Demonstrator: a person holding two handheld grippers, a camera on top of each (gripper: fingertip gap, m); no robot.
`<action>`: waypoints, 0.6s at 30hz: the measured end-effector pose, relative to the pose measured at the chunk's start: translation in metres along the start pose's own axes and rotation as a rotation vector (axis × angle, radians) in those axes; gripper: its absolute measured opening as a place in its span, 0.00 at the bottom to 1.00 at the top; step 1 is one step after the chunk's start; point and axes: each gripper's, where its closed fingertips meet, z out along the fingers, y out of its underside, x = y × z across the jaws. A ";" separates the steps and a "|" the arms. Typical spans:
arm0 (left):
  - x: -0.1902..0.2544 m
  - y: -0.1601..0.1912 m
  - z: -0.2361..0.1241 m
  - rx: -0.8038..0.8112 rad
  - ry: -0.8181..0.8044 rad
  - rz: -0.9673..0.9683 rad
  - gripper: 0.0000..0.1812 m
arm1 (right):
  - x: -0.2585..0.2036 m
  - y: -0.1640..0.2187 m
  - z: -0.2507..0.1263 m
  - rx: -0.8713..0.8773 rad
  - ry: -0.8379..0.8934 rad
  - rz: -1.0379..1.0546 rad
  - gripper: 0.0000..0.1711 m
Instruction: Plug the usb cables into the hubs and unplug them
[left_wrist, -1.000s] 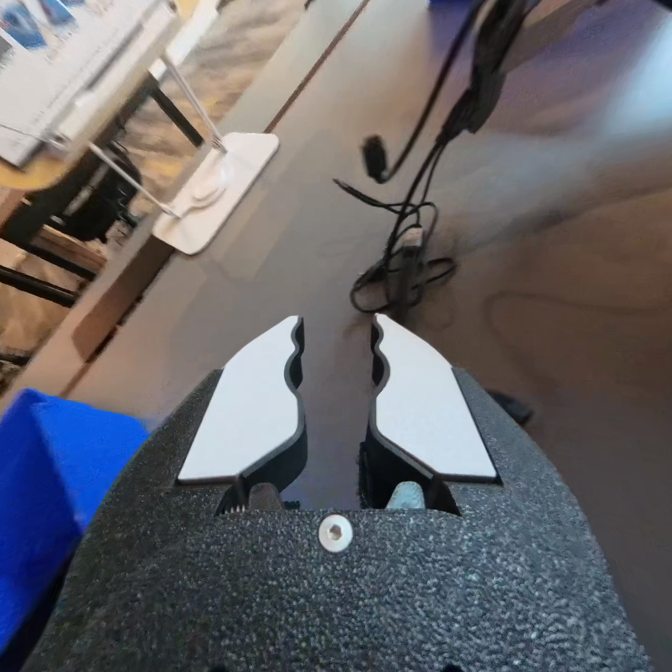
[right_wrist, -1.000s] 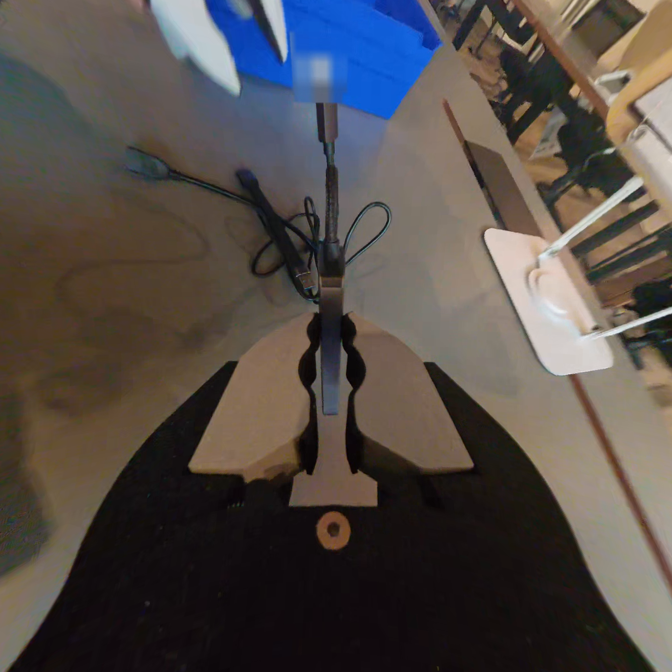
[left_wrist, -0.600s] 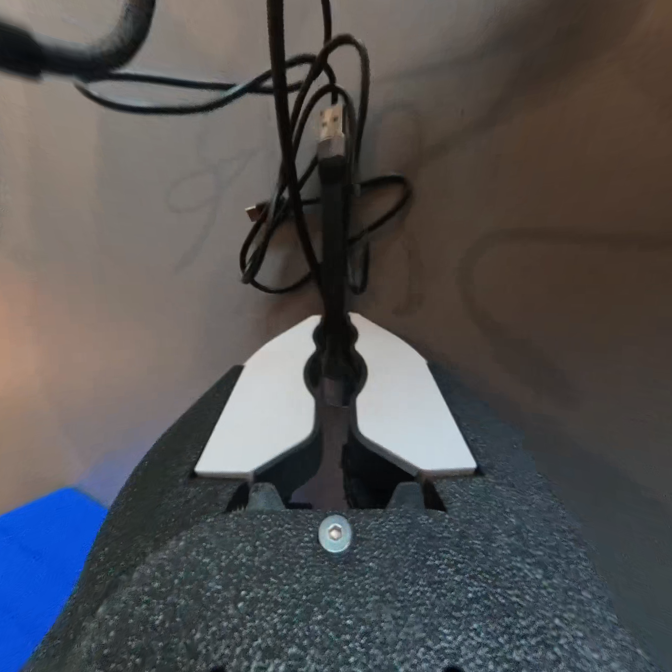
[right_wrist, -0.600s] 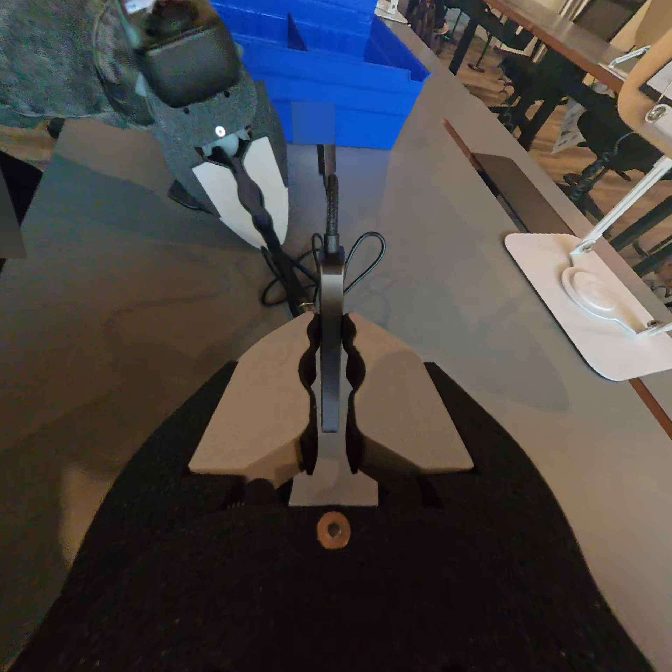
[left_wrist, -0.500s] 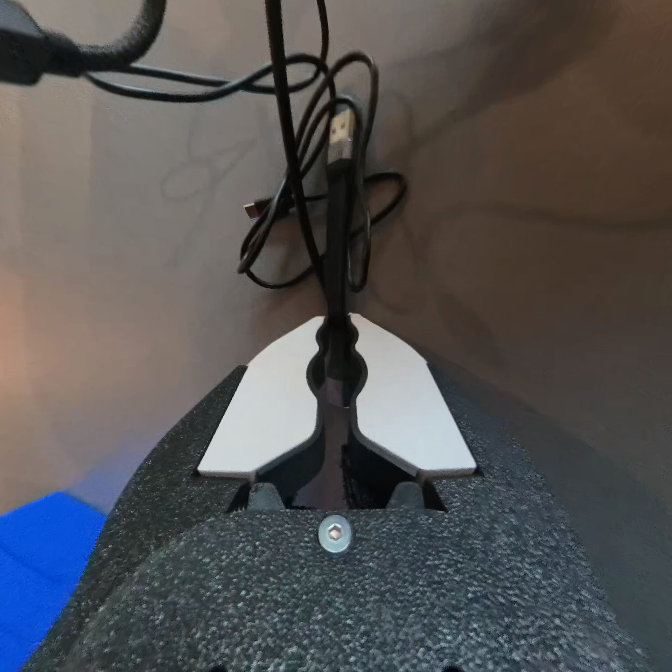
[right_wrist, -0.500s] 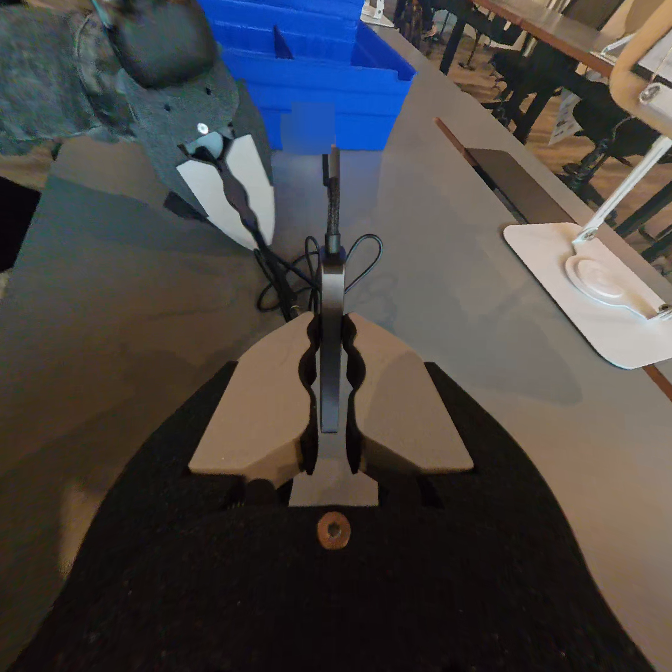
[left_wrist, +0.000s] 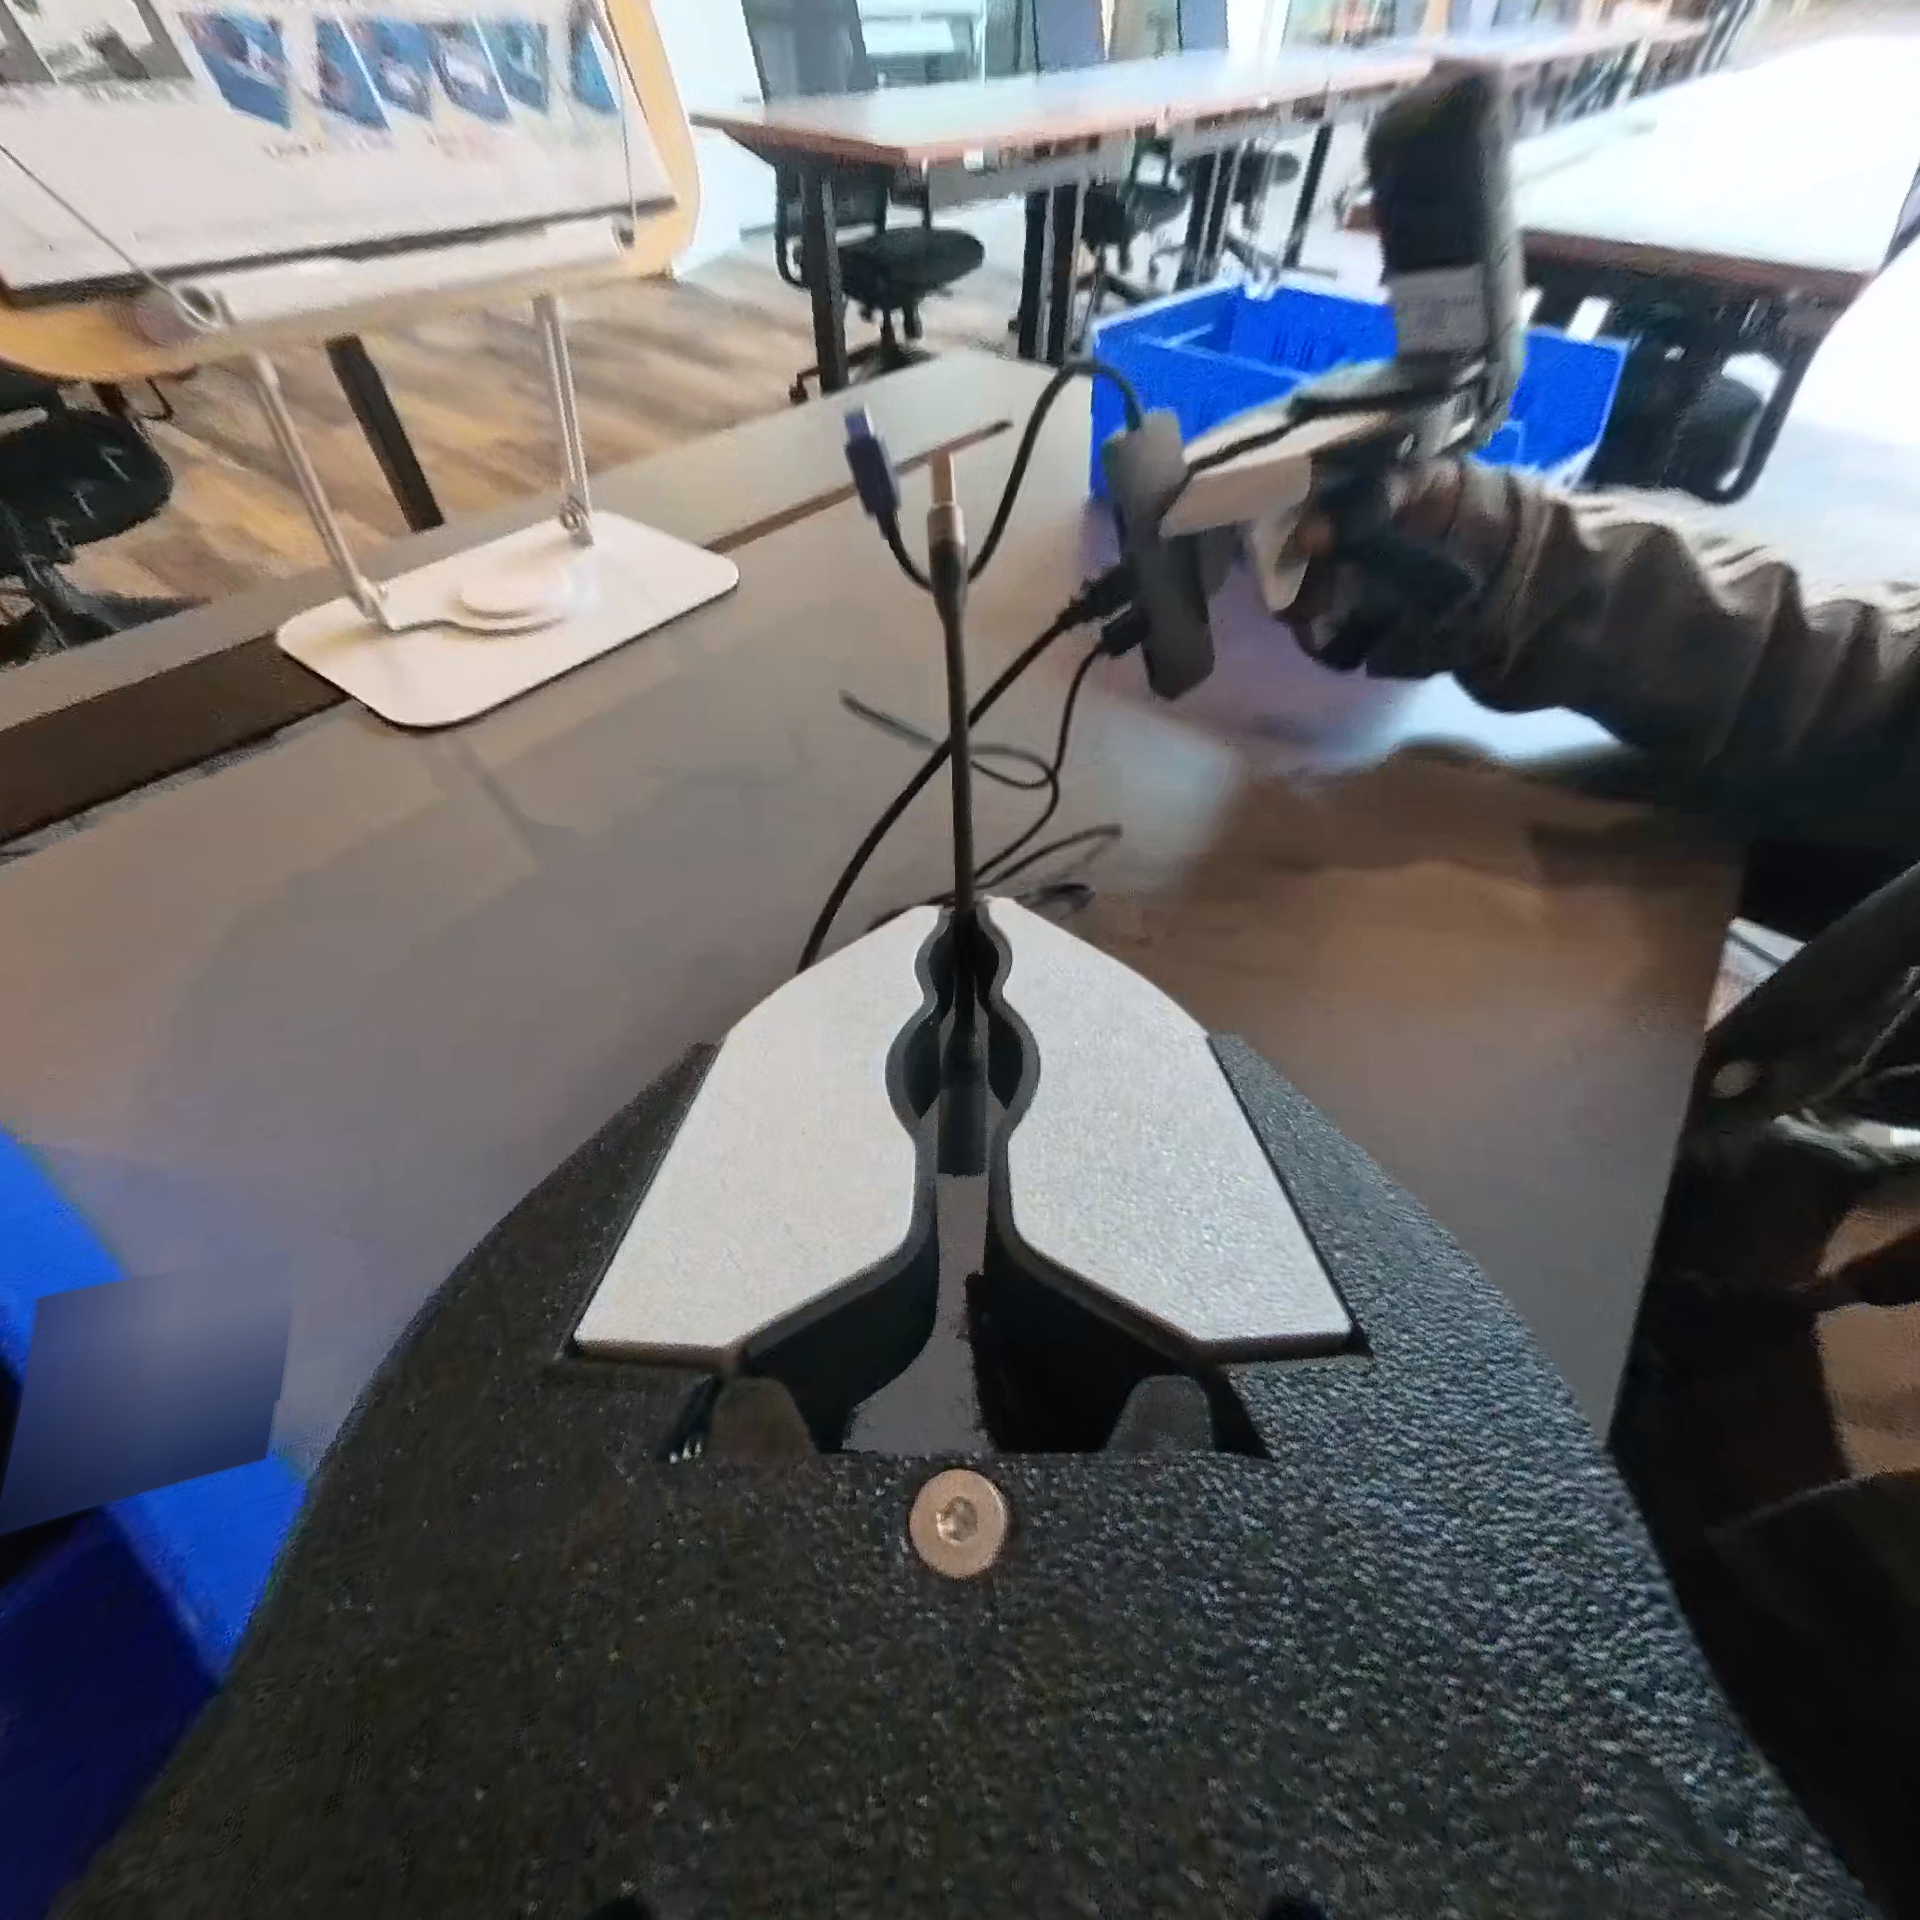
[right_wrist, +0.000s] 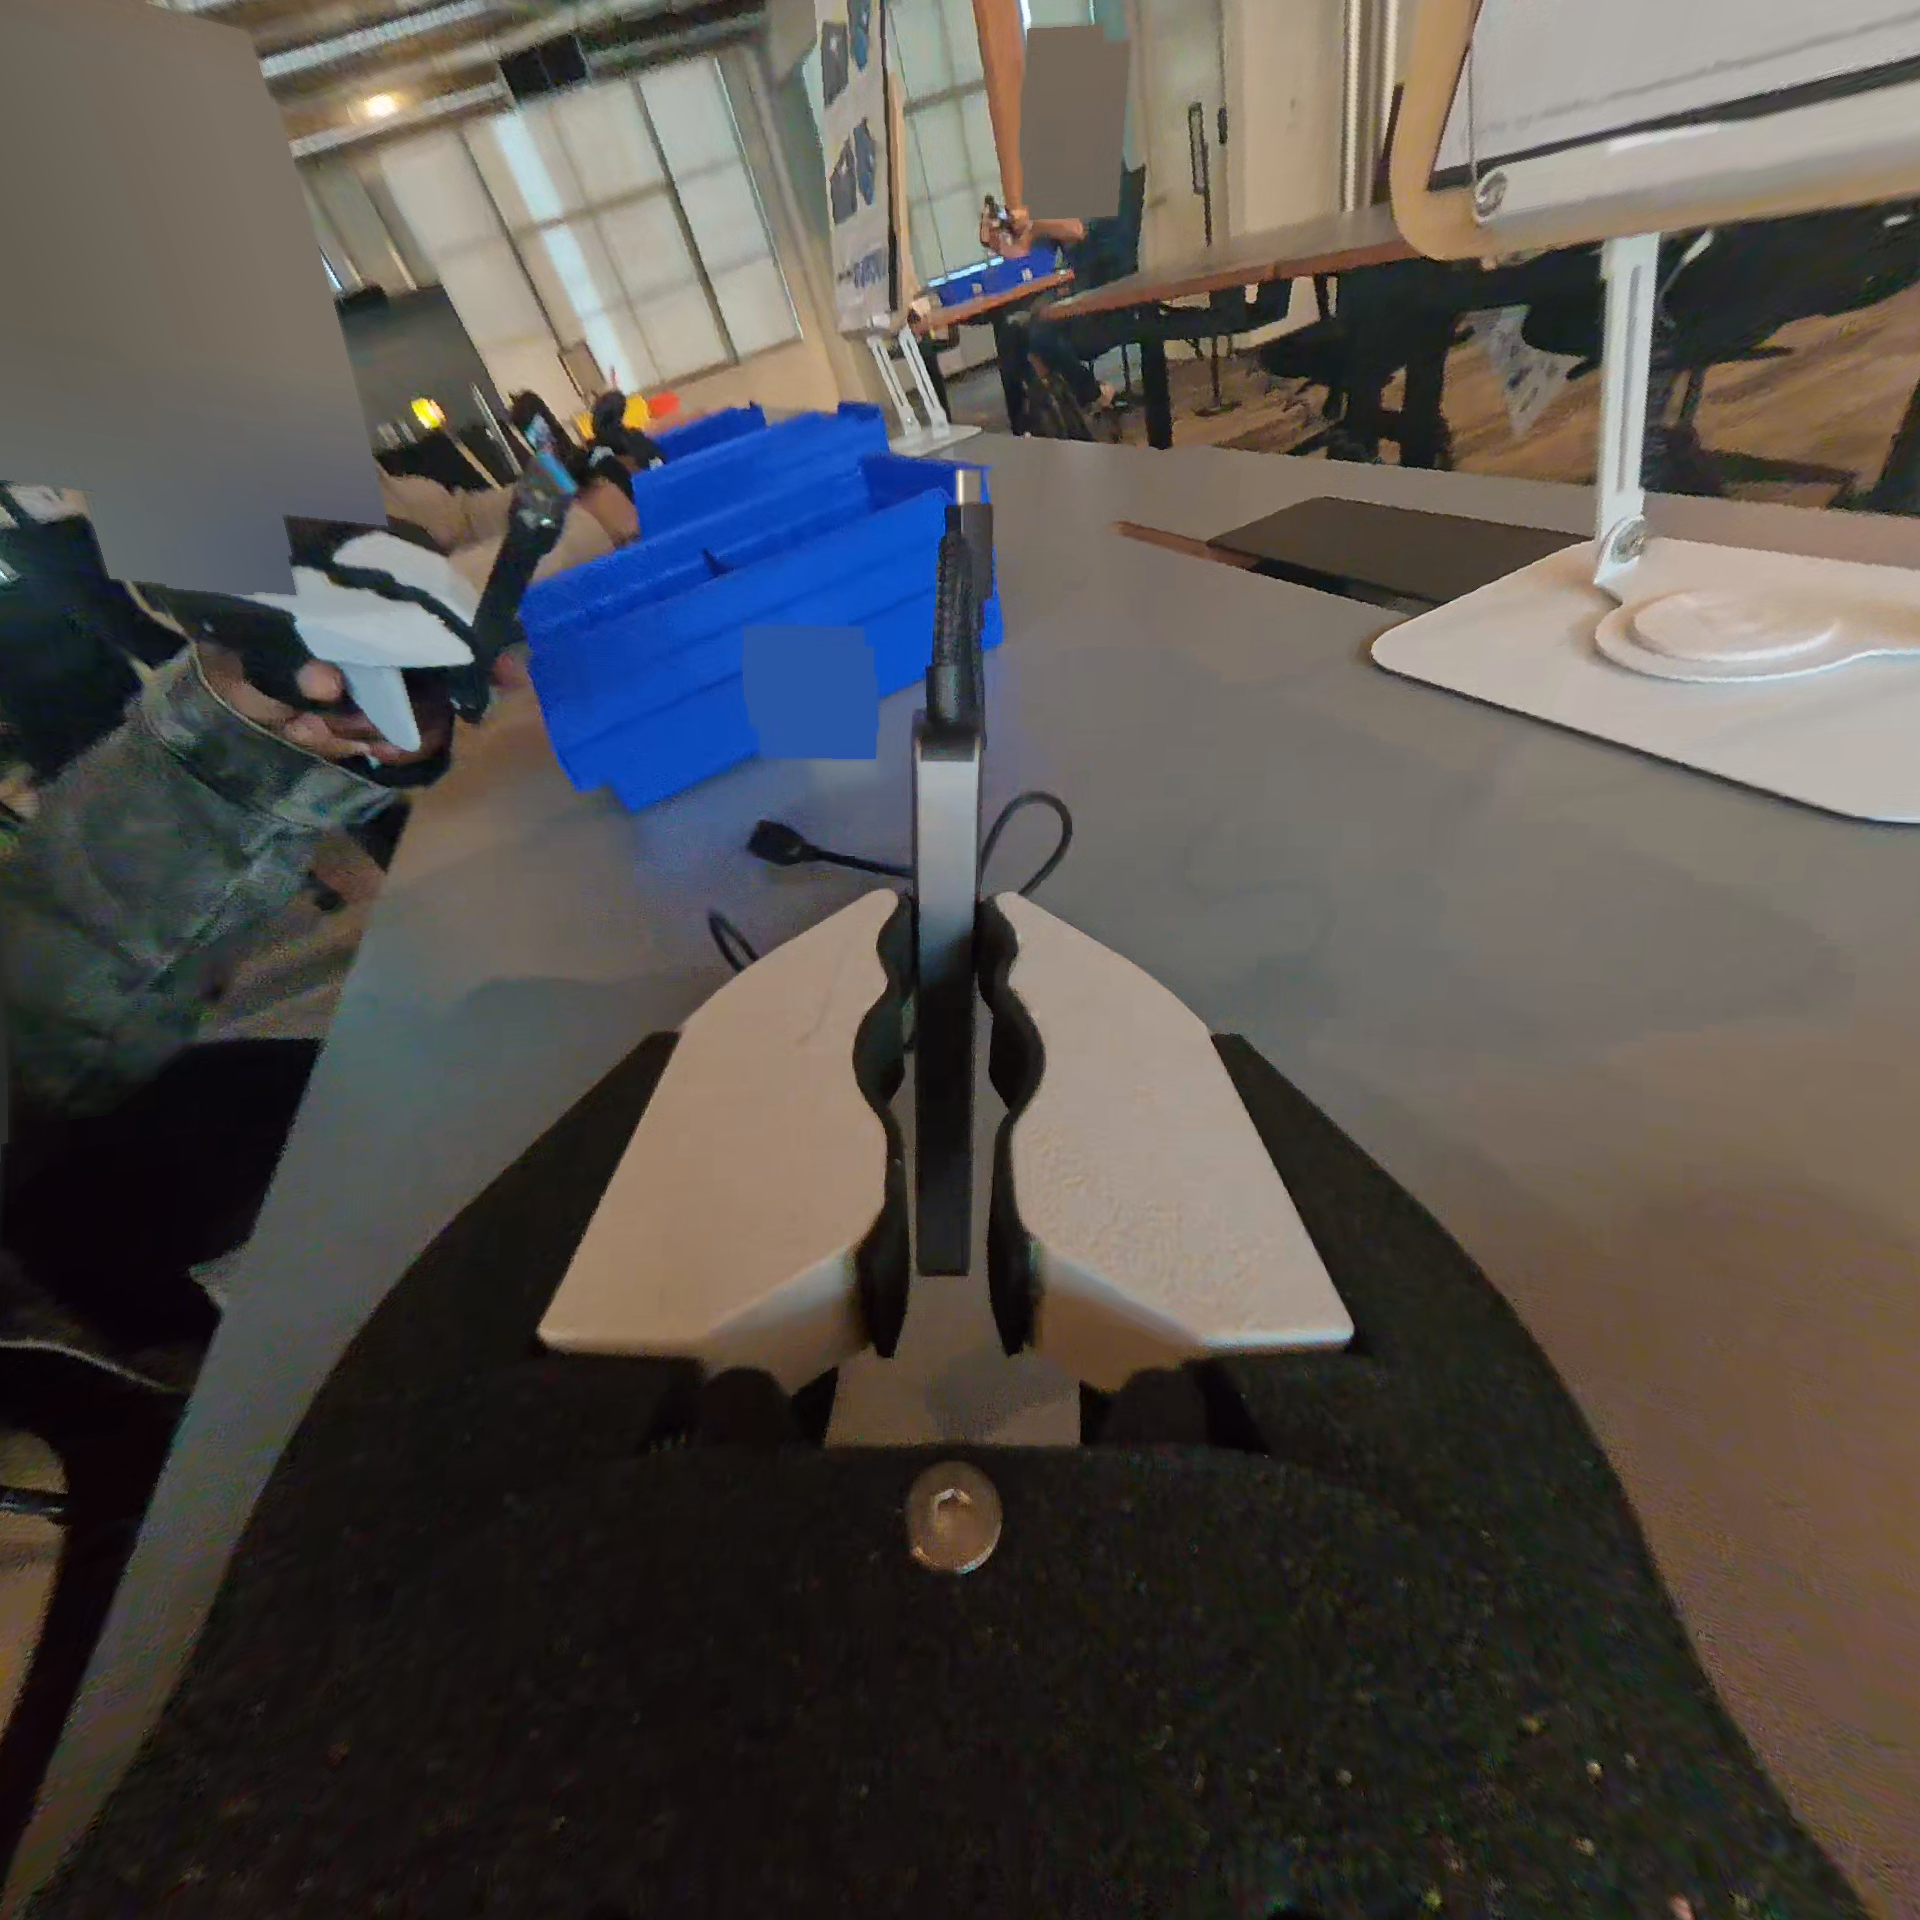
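1. Your left gripper (left_wrist: 964, 935) is clamped on a thin black usb cable (left_wrist: 958, 727), whose silver plug (left_wrist: 941, 483) stands up at frame centre.
2. Your right gripper (right_wrist: 945, 925) pinches the grey hub (right_wrist: 943, 997) edge-on, a braided lead (right_wrist: 956, 623) rising from its top.
3. Only the left wrist view shows the hub's side (left_wrist: 1158, 561), upper right, with two cables plugged in.
4. Only the right wrist view shows a loose black connector (right_wrist: 774, 840) on the table (right_wrist: 1455, 935), before the blue bin (right_wrist: 665, 644).

The bin (right_wrist: 727, 634) sits on the table (right_wrist: 1351, 935) near its far left corner. The stand (right_wrist: 1662, 665) sits by the far right edge. Loose cables (right_wrist: 821, 852) lie on the table between them, in front of the bin
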 end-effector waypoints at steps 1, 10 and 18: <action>0.002 -0.001 -0.004 0.007 0.003 -0.004 0.02 | 0.001 0.000 -0.001 0.014 -0.007 0.030 0.06; 0.002 0.043 -0.002 -0.285 -0.105 0.157 0.02 | 0.006 -0.002 -0.010 0.085 0.011 0.092 0.06; -0.027 0.040 0.013 -0.494 -0.510 0.582 0.05 | 0.012 -0.009 -0.023 0.123 0.028 0.088 0.06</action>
